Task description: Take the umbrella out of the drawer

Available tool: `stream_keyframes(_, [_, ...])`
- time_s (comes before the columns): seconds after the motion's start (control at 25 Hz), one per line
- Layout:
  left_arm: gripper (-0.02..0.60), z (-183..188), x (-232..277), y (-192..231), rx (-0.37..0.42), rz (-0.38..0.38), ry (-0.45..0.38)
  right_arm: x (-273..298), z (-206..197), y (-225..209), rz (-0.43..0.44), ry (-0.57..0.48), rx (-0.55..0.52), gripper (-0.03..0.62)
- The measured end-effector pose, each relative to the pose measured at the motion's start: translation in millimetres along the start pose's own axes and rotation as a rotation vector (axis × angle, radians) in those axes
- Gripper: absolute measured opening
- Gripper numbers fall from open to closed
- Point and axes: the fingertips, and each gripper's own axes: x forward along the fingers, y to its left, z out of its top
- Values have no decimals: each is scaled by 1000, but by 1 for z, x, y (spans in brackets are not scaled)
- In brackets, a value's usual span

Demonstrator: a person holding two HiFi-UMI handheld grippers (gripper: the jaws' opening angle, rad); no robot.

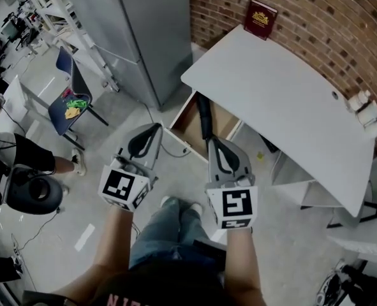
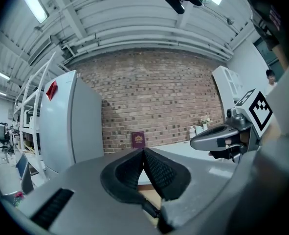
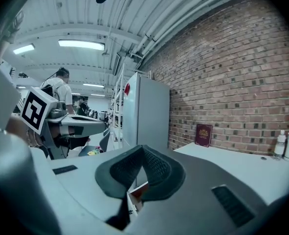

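The black umbrella [image 1: 203, 115] in the open drawer [image 1: 187, 122] looks light, stiff and slick - best pinched mid-length. Left gripper [image 1: 155, 127] and right gripper [image 1: 212, 141] - jaws pressed together, empty.

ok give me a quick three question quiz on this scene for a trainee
1. True or false: the drawer under the white desk is closed.
2. Where does the black umbrella lie? A) on the desk B) in the drawer C) on the floor
3. Fill in: the dark red book stands on the desk against the ____ wall.
Key: 1 false; 2 B; 3 brick.
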Motion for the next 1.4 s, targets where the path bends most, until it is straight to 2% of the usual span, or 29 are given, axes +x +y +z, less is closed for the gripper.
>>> stream_keyframes(0.16, [-3, -19, 19, 10, -1, -9, 34, 17, -14, -11, -14, 17, 61, -8])
stream_keyframes(0.32, [-3, -38, 37, 15, -26, -44, 68, 38, -35, -26, -64, 38, 107, -8])
stream_keyframes(0.64, [-3, -91, 72, 33, -66, -81, 153, 94, -84, -42, -81, 71, 203, -8])
stream_keyframes(0.88, [-3, -144, 95, 54, -103, -78, 218, 143, -132, -40, -70, 151, 166, -8])
stream_keyframes(1.04, [-3, -179, 112, 61, -122, -106, 264, 172, -168, -45, -70, 193, 146, -8])
stream_keyframes(1.2, [-3, -211, 134, 70, -128, -124, 288, 201, -205, -55, -85, 248, 169, -6])
stream_keyframes(1.24, [-3, -219, 139, 73, -131, -125, 291, 207, -216, -57, -86, 264, 183, 4])
stream_keyframes(1.32, [-3, -233, 150, 78, -147, -126, 286, 219, -239, -59, -85, 296, 205, 72])
stream_keyframes(1.4, [-3, -246, 160, 81, -167, -130, 256, 229, -262, -61, -83, 326, 211, 94])
